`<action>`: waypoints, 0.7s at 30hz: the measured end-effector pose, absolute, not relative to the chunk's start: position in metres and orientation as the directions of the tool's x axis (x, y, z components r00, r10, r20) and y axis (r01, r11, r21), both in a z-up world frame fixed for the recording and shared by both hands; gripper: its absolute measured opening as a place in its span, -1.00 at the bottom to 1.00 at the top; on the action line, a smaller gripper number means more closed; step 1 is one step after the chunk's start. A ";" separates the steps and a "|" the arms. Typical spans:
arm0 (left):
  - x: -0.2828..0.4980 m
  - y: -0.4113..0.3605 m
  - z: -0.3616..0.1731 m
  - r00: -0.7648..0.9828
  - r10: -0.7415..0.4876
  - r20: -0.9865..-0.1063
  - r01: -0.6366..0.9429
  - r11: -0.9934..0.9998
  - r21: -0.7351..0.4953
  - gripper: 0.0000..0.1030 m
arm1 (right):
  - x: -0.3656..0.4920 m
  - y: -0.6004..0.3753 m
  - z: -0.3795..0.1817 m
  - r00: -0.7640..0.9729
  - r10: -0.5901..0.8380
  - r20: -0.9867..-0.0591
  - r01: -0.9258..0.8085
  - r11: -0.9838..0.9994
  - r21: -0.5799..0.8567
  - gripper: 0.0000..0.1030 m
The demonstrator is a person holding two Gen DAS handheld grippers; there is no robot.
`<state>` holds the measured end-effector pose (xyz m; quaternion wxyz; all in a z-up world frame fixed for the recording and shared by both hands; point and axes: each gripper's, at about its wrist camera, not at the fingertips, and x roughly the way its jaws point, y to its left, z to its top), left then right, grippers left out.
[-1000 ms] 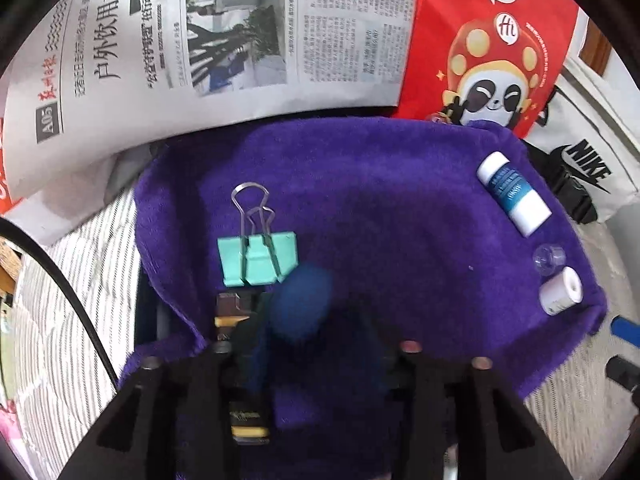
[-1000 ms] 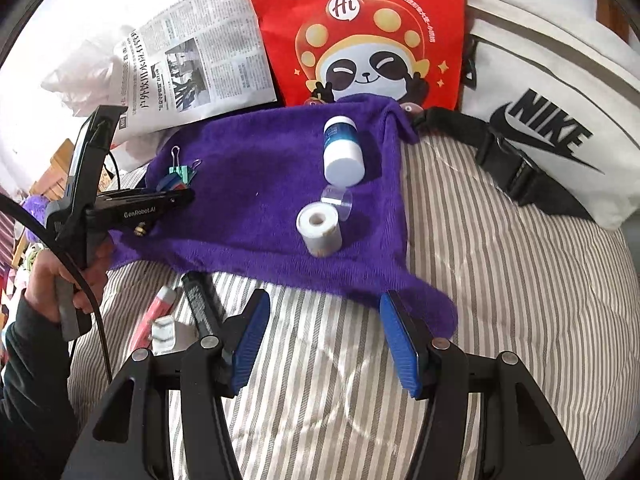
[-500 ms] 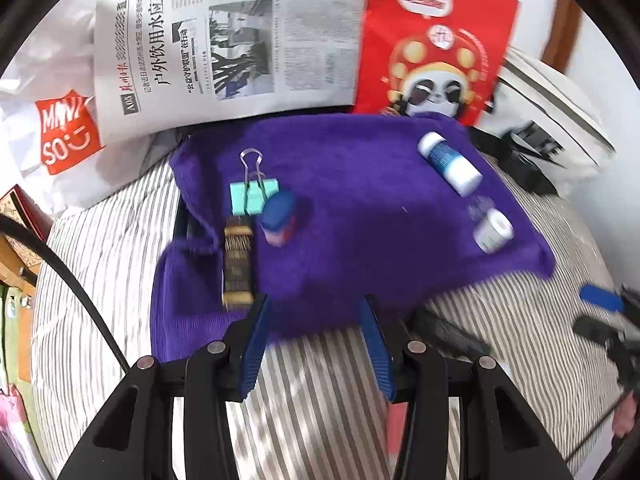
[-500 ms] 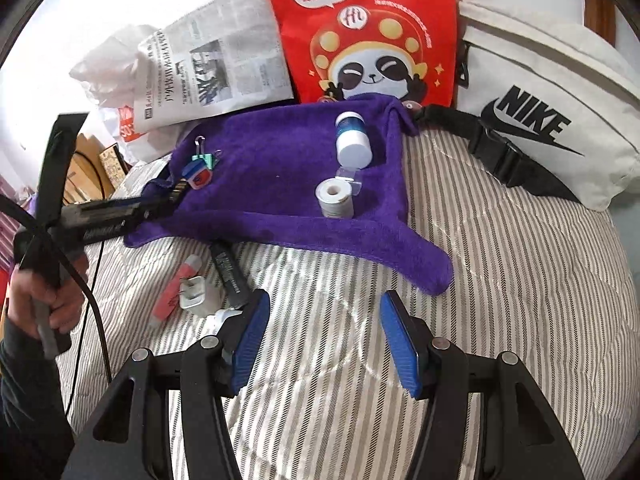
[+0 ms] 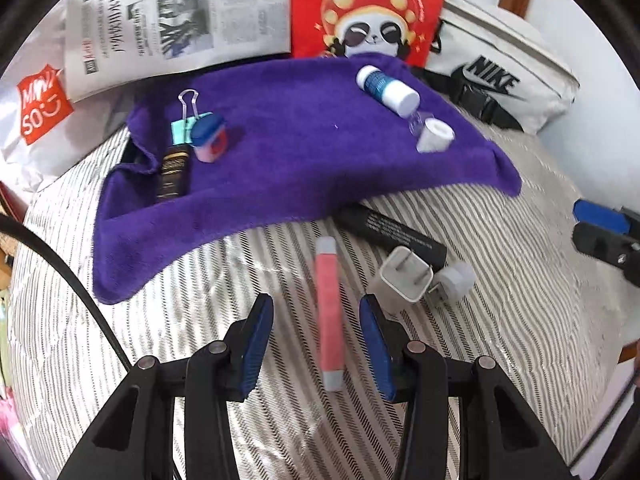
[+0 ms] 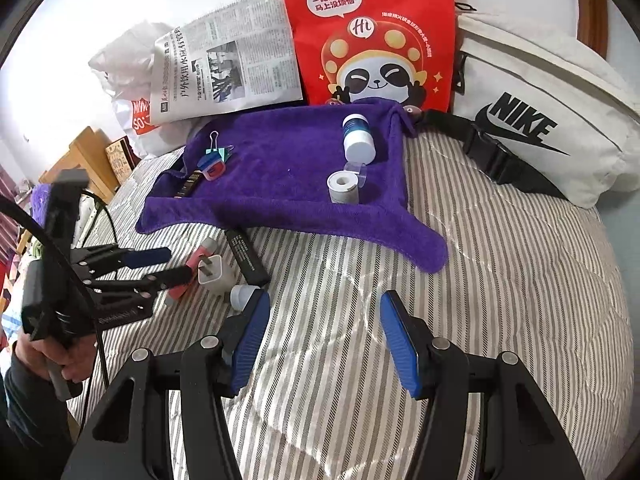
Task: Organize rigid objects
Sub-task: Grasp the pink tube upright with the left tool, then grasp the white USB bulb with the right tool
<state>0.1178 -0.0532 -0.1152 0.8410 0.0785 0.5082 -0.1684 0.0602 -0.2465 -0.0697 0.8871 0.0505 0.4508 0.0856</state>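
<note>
left gripper [image 5: 316, 344] jaws apart, straddling pink tube [image 5: 329, 312] on striped bedding off towel's [image 5: 300, 152] near edge; center, then squeeze; right gripper [image 6: 324, 340] apart, empty

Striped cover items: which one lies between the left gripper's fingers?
The pink tube does. The black tube, plug and grey cap lie beside the left gripper.

My two grippers, the left gripper [image 5: 316, 328] and the right gripper [image 6: 324, 332], are black angular frames with silver rivets and ribbed blue pads [image 6: 248, 336], a black cable [image 5: 72, 280] curving at the left edge, and a dark sleeve [image 6: 24, 420] at lower left.
</note>
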 end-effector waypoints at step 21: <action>0.115 -0.011 -0.117 0.455 -0.132 -0.881 0.260 0.966 -0.010 -0.76 | 0.066 -0.224 -0.102 0.505 0.226 -0.833 -0.145 0.974 0.176 0.11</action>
